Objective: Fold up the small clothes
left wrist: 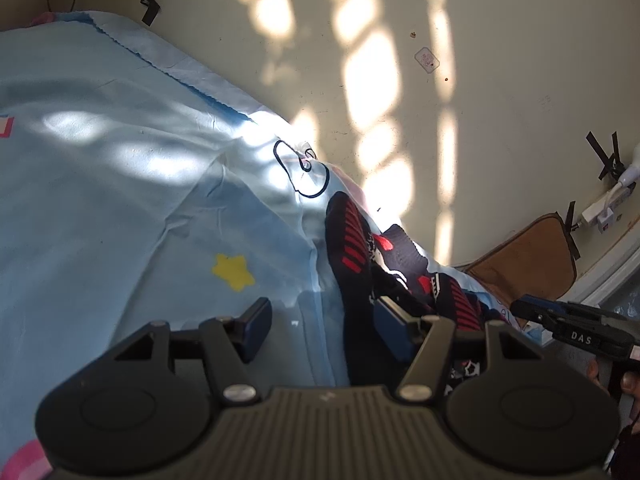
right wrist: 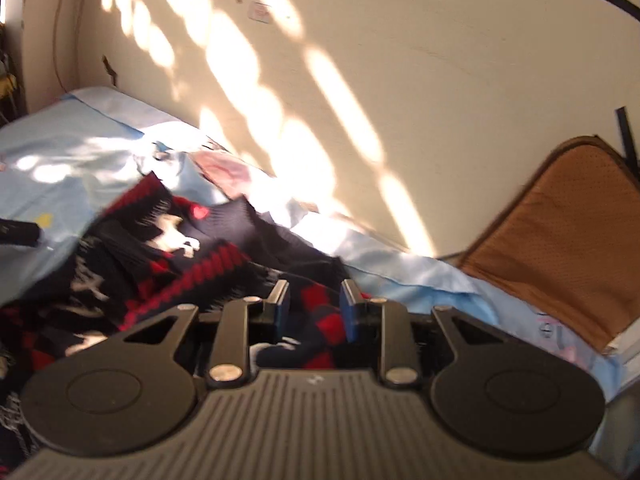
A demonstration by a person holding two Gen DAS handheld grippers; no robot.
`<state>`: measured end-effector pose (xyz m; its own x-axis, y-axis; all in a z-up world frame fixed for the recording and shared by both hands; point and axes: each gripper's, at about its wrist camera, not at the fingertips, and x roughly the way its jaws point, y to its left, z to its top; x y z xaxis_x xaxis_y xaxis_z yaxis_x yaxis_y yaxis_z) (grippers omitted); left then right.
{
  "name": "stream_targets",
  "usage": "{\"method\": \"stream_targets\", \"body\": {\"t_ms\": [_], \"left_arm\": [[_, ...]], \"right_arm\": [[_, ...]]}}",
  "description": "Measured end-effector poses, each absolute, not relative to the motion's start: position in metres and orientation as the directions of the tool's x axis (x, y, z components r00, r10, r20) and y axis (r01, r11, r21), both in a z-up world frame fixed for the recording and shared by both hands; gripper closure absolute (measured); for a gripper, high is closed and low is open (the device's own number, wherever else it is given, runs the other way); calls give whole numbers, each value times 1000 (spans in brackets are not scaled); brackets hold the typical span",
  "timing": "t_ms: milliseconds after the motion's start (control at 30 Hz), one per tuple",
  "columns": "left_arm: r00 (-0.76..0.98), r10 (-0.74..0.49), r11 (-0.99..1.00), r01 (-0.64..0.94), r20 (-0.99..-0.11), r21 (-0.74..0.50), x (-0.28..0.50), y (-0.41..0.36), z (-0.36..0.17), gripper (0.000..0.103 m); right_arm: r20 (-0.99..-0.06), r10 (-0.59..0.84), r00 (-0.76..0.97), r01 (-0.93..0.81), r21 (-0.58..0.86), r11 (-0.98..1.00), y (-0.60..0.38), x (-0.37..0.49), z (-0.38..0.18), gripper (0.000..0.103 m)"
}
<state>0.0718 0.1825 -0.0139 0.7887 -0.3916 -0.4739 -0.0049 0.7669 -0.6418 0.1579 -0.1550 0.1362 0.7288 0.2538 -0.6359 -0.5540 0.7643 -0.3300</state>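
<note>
A small black knit sweater [left wrist: 356, 272] with red and white pattern lies crumpled on a light blue bed sheet [left wrist: 120, 184]. My left gripper [left wrist: 320, 320] is open just above the sheet, its right finger against the sweater's edge. In the right wrist view the sweater [right wrist: 168, 264] spreads to the left, and my right gripper [right wrist: 314, 312] stands half open with a fold of the sweater between its blue pads [right wrist: 349, 312]. The right gripper also shows in the left wrist view [left wrist: 560, 316] at the far right.
A cream wall [left wrist: 400, 80] with sun patches runs along the bed's far side. A brown padded cushion [right wrist: 560, 232] leans at the bed's right end. A white plug and black tape [left wrist: 604, 200] sit on the wall at right.
</note>
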Motion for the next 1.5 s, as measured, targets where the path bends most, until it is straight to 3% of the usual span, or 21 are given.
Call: {"method": "stream_targets", "body": {"t_ms": [167, 233, 333, 500, 600, 733, 800, 833, 867, 1033, 1167, 1300, 1367, 1500], "left_arm": [[788, -401, 761, 3, -467, -649, 72, 183, -13, 44], [786, -402, 762, 3, -469, -647, 72, 183, -13, 44], [782, -408, 757, 2, -471, -654, 73, 183, -14, 44], [794, -412, 752, 19, -447, -659, 69, 182, -10, 42], [792, -411, 753, 16, -451, -658, 70, 182, -11, 41], [790, -411, 752, 12, -455, -659, 70, 183, -12, 41], [788, -414, 750, 11, -455, -662, 71, 183, -12, 41], [788, -416, 747, 12, -454, -664, 71, 184, -13, 41], [788, -418, 745, 13, -452, -667, 71, 184, -12, 41], [793, -429, 736, 30, -432, -677, 68, 185, -10, 41], [792, -423, 738, 19, -440, -675, 68, 185, -11, 41], [786, -426, 732, 8, -448, -682, 70, 187, -13, 41], [787, -434, 728, 19, -438, -686, 68, 186, -11, 41], [791, -439, 730, 38, -426, -683, 66, 184, -8, 41]], "right_arm": [[-727, 269, 632, -558, -186, 809, -124, 176, 75, 76], [-676, 287, 678, -541, -195, 818, -121, 170, 74, 76], [-713, 282, 642, -530, -146, 835, -123, 175, 90, 76], [-606, 345, 717, -553, -192, 811, -119, 146, 113, 75], [-625, 427, 654, -641, -158, 752, -101, 136, 108, 75], [-664, 390, 637, -689, -265, 674, -66, 133, 72, 68], [-675, 369, 639, -678, -268, 684, -61, 143, 59, 71], [-674, 383, 632, -676, -237, 697, -61, 147, 62, 91], [-667, 384, 638, -659, -215, 721, -61, 149, 67, 93], [-616, 518, 594, -684, -48, 728, -59, 137, 93, 93], [-723, 467, 508, -683, -9, 730, -48, 150, 60, 91], [-636, 553, 538, -639, 119, 760, -83, 146, 90, 80], [-556, 555, 619, -608, 109, 787, -111, 138, 113, 78], [-480, 460, 747, -528, -8, 849, -149, 121, 134, 70]]}}
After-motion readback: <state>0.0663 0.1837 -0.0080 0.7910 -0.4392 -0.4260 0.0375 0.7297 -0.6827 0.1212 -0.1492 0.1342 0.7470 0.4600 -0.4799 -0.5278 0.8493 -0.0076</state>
